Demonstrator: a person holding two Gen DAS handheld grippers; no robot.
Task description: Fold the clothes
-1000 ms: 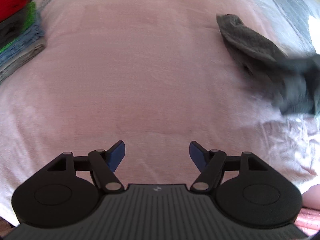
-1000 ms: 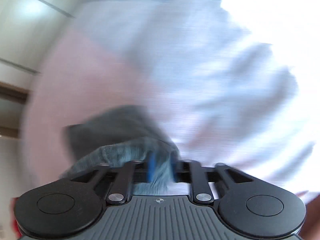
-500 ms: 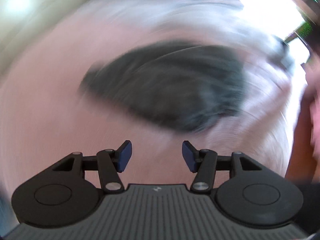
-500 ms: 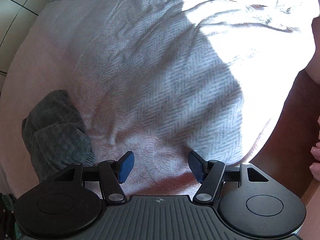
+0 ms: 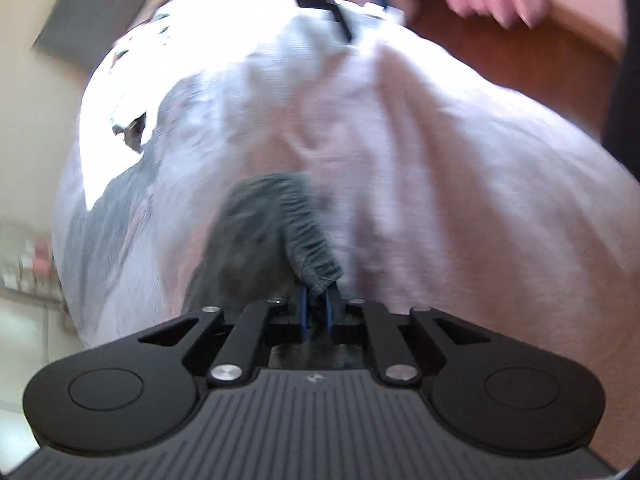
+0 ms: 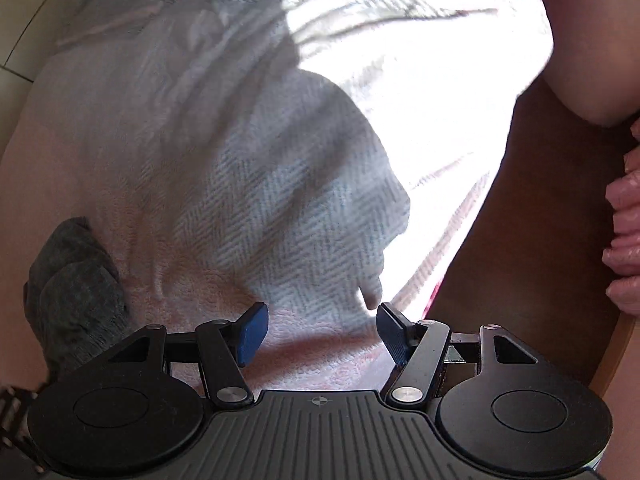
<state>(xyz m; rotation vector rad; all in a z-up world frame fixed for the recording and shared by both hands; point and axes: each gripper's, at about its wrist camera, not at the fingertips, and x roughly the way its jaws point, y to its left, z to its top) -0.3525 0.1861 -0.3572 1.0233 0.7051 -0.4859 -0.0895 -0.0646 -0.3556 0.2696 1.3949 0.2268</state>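
1. Left wrist view: the left gripper (image 5: 316,306) has its blue-padded jaws clenched on a fold of the dark grey knitted garment (image 5: 264,236). Cloth shows between the two pads.

2. Left wrist view: the garment runs up and away from the jaws in a bunched, ribbed strip, with a wider dark mass to its left. It lies against the pale pink textured bedspread (image 5: 440,184), which is creased around it.

3. Left wrist view: the frame is motion-blurred. Sunlight washes out the bedspread at upper left. A brown wooden surface (image 5: 512,56) shows beyond the bed's edge at upper right; blurred pink shapes above it cannot be identified.

4. Right wrist view: the right gripper (image 6: 318,330) has its jaws released, set wide apart, with nothing between them. They hover over the pink bedspread (image 6: 312,360).

5. Right wrist view: the dark grey garment (image 6: 76,288) lies crumpled at lower left, beside the gripper's left arm and apart from its jaws.

6. Right wrist view: a white-and-grey herringbone-weave blanket (image 6: 280,184) lies rumpled on the bed ahead of the jaws, partly in strong sun. Brown wood (image 6: 520,240) shows on the right, with bare skin at the frame edge.
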